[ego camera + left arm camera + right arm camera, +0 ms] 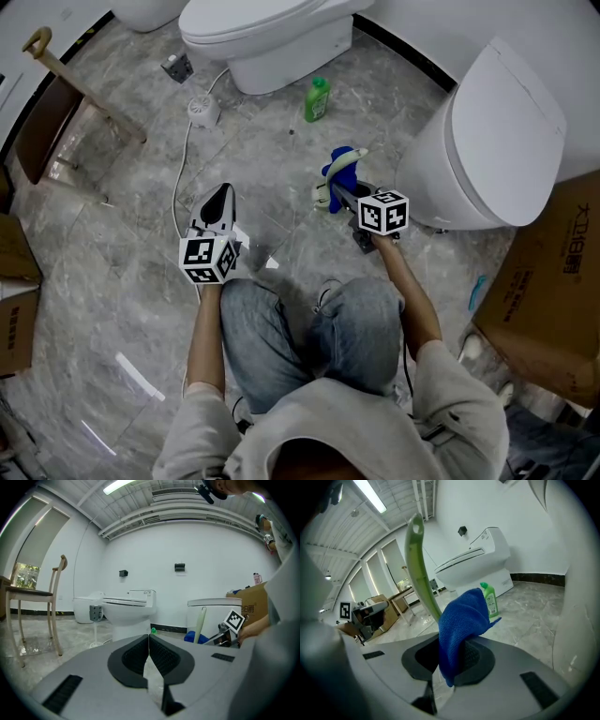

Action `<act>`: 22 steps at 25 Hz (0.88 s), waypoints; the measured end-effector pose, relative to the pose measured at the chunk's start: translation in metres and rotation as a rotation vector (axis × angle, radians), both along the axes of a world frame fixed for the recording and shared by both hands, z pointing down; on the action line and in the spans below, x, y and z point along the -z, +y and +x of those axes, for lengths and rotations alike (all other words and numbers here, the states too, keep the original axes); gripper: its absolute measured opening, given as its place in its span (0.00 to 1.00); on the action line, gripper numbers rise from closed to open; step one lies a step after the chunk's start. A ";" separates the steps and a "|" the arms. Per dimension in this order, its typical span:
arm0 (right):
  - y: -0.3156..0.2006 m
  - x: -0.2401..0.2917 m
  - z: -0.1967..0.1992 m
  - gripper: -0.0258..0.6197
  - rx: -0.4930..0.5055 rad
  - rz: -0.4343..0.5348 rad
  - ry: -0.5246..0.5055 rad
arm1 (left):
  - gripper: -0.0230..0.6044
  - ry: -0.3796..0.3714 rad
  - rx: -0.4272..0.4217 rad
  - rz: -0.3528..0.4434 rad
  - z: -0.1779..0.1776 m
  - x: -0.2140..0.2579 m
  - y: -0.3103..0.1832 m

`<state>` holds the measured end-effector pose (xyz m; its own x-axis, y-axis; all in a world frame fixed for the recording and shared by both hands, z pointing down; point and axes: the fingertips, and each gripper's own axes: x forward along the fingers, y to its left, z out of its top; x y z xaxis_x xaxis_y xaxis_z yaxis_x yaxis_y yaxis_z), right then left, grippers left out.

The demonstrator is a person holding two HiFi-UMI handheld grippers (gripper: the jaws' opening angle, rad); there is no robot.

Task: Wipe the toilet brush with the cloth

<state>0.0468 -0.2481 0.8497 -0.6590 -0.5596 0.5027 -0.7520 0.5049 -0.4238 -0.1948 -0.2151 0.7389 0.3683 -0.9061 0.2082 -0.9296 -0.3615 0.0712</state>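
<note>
My right gripper (451, 660): pinching a blue cloth (461, 618), whose upper fold sits against the pale green handle of the toilet brush (419, 569). The brush stands upright on the floor (281, 159), just beside the closed toilet (487, 141). My left gripper (149, 656): jaws pressed together on nothing, well apart from the brush.
</note>
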 end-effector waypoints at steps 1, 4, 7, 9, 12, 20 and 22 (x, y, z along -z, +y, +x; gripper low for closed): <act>0.000 -0.008 0.000 0.14 0.006 -0.014 0.015 | 0.07 -0.002 0.000 -0.001 0.000 0.000 0.000; 0.001 -0.030 0.001 0.14 0.014 -0.051 0.048 | 0.07 -0.005 0.003 -0.003 -0.001 -0.001 0.000; 0.002 -0.050 0.002 0.14 0.024 -0.087 0.085 | 0.07 -0.005 0.007 -0.005 -0.003 -0.001 0.001; 0.003 -0.065 0.003 0.14 0.028 -0.115 0.102 | 0.07 -0.008 0.006 -0.007 -0.003 -0.002 0.001; 0.004 -0.089 0.007 0.14 0.018 -0.158 0.125 | 0.07 -0.011 0.009 -0.012 -0.003 -0.004 0.000; 0.007 -0.123 0.020 0.14 -0.001 -0.185 0.139 | 0.07 -0.015 0.010 -0.039 -0.001 -0.014 -0.004; 0.007 -0.124 0.018 0.14 0.011 -0.179 0.123 | 0.07 -0.006 0.016 -0.050 0.001 -0.020 -0.007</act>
